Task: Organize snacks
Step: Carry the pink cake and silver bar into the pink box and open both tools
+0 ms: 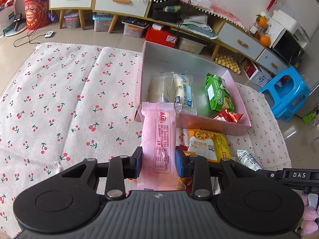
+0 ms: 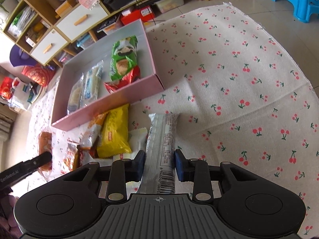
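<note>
My left gripper is shut on a pink snack packet, which points toward the near wall of the pink box. Inside the box lie clear-wrapped white snacks, a green cracker pack and a red wrapper. My right gripper is shut on a silver-white snack bar, held over the cherry-print cloth to the right of the pink box. A yellow packet and several orange and red snacks lie in front of the box.
A low cabinet with drawers runs along the back, with storage bins beneath. A blue plastic stool stands to the right of the cloth. The other gripper's black arm shows at the left edge of the right wrist view.
</note>
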A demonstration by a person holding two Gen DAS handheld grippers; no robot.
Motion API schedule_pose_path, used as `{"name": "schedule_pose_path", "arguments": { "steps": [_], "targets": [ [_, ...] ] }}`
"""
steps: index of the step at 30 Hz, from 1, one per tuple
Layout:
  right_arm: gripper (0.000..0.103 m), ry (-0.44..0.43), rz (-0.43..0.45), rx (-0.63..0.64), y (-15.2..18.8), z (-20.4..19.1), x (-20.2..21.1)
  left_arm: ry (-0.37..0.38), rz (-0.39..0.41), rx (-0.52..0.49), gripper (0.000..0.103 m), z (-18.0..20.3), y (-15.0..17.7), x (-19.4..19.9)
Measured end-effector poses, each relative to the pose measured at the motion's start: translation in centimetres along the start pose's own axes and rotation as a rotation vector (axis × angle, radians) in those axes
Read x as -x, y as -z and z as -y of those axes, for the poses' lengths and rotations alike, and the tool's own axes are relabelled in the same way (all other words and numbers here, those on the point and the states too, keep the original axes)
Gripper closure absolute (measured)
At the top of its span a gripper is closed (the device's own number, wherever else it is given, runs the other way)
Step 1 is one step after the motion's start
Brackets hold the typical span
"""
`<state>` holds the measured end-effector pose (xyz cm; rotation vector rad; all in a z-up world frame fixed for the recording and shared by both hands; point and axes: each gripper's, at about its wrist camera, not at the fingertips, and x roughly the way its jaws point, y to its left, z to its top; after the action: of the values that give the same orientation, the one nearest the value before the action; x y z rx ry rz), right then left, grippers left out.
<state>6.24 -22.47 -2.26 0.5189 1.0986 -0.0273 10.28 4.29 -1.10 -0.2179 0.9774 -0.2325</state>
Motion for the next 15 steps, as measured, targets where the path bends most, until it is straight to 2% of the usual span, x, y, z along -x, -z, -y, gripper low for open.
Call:
{"name": "schedule_pose_path", "arguments": {
  "steps": [11,15],
  "targets": [
    [0.074,-0.107,0.08,-0.057,-1.4,-1.0,2.4,0.015,0.021,0.03,0.073,0.4,-0.5,-0.2],
    [0.074,-0.119,0.094,-0.056,-2.1,-2.1,2.8,0.01,0.026,0.027,0.073,0.8,-0.9,-0.2]
  ]
}}
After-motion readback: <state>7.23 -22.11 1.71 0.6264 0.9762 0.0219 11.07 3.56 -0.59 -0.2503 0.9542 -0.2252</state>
